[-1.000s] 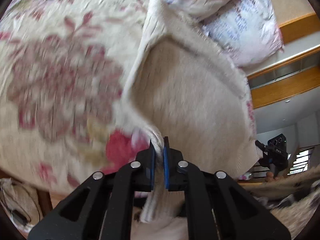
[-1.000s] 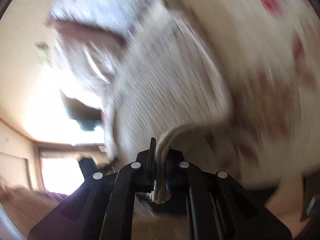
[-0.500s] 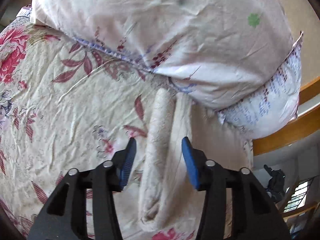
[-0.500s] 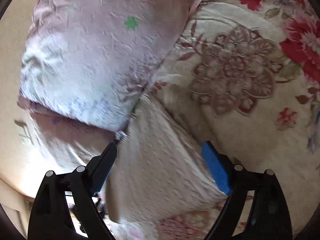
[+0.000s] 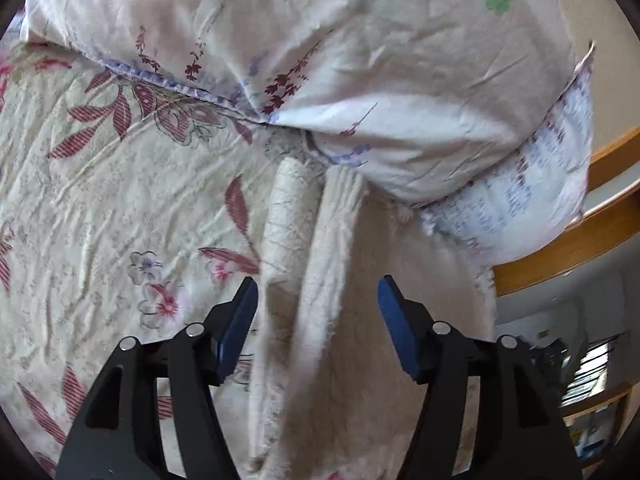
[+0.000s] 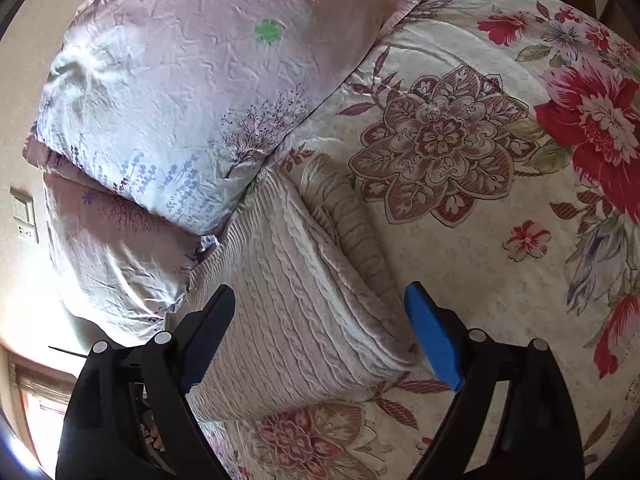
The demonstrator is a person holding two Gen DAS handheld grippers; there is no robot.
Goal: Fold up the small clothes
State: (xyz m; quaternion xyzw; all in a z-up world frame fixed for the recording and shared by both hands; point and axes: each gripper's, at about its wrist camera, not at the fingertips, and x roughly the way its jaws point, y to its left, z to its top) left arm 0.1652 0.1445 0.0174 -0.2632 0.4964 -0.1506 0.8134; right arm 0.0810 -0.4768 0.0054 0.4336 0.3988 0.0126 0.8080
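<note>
The left gripper (image 5: 318,308) hangs wide open over the folded sweater (image 5: 344,320), holding nothing. The right gripper (image 6: 320,320) is wide open too (nothing in it), with the sweater lying between its fingers on the flowery blanket (image 6: 500,240), beside the pillow (image 6: 192,80)

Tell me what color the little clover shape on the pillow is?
Green. The clover on the pale pillow shows best in the right wrist view.

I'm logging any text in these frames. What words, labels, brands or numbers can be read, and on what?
None can be read.
Lower pillow: rows of small blue and dark marks, maybe print, too blurred to tell.
Wall switch plate: no legible marking.
Shelves by the window: items too small to read.
</note>
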